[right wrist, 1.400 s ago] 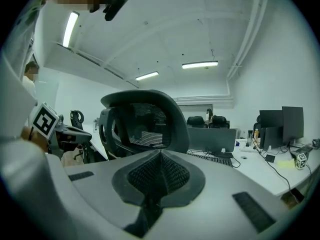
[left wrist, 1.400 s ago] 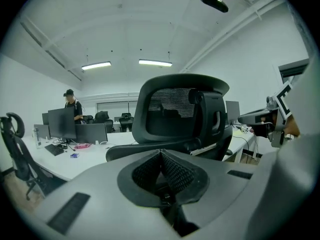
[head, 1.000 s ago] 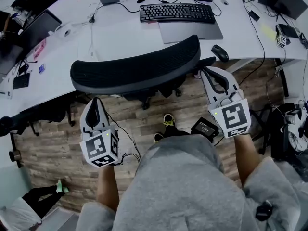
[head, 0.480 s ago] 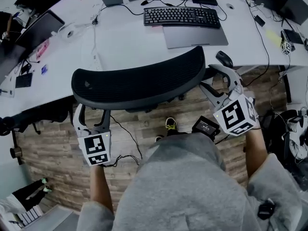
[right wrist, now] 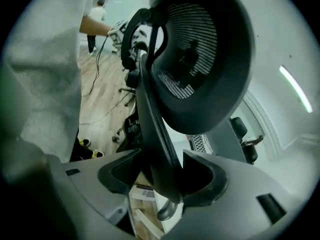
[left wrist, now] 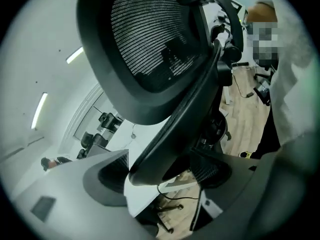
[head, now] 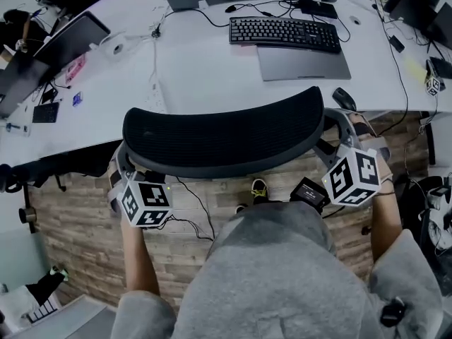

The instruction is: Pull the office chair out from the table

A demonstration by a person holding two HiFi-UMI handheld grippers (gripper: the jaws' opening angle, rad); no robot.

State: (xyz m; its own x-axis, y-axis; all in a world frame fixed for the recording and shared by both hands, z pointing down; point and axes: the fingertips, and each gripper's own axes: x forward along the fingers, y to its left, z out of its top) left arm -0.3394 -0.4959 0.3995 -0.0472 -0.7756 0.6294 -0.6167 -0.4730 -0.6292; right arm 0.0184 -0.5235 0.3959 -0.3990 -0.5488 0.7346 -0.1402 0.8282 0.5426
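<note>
**Both grippers line up on the chair back for the pull**

Head view: A black mesh-backed office chair (head: 222, 136) stands pushed in at the front edge of a curved white worktop (head: 205, 69), its backrest toward the person. The left gripper (head: 121, 164) sits at the backrest's left end and the right gripper (head: 339, 127) at its right end, roughly level with each other. A black keyboard (head: 284, 32), a grey desk mat (head: 304, 62) and a black computer mouse (head: 344, 99) lie on the worktop beyond. On the wood-plank floor (head: 70, 217) behind the chair, loose black cables (head: 192, 214) and a small black box (head: 308, 191) lie near the person's feet.

Left gripper view: The jaws are opening and spread wide. The dark curved rim of the backrest (left wrist: 167, 144) passes between them, with no pad visibly pressing on it.

Right gripper view: These jaws are opening too, wide, and straddle a dark frame bar (right wrist: 157, 149) of the backrest. The bar runs close beside one jaw, unclamped.

The pull would go best with both pairs closed firmly on the frame at matching height, then drawn straight and evenly back so the chair rolls rather than swivels. The cables, the box and the person's own legs look likeliest to foul its path.
</note>
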